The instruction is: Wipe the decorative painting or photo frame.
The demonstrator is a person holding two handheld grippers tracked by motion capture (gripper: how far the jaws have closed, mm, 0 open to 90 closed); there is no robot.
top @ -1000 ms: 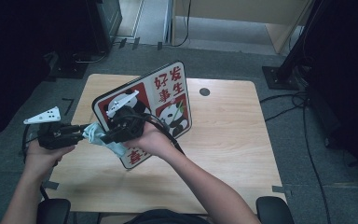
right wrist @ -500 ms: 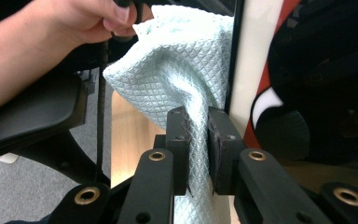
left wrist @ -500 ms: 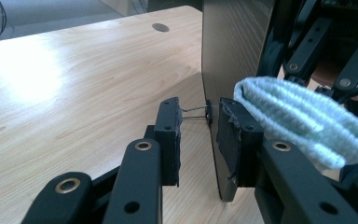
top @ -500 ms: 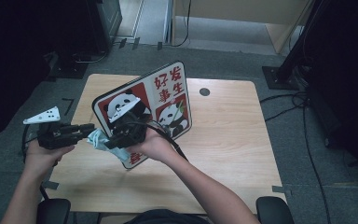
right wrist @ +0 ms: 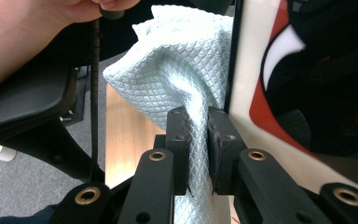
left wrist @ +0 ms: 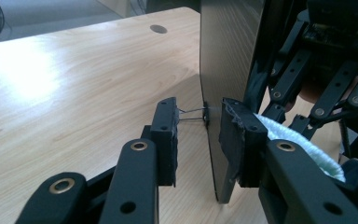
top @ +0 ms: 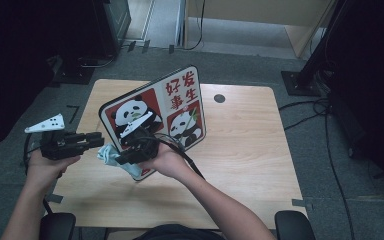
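Observation:
A panda picture board [top: 180,105] stands tilted on the wooden table [top: 240,150]. My left gripper [top: 100,141] is at the board's lower left edge. In the left gripper view its jaws [left wrist: 198,121] straddle that edge [left wrist: 228,56]. They have just been opening, and the left pad [left wrist: 168,135] stands clear of the board. My right gripper [top: 122,159] is shut on a pale blue waffle cloth [top: 107,154] held against the board's lower front. In the right gripper view the cloth [right wrist: 177,60] is pinched between the pads [right wrist: 196,116], next to the red and white face [right wrist: 261,93].
A round cable hole [top: 219,98] sits in the table behind the board. Dark stands [top: 305,75] and cables [top: 330,150] lie on the floor at the right. Chair armrests [top: 295,225] flank the person at the table's near edge.
My right gripper has moved down the board's front with the cloth. The left gripper has stayed at the board's edge.

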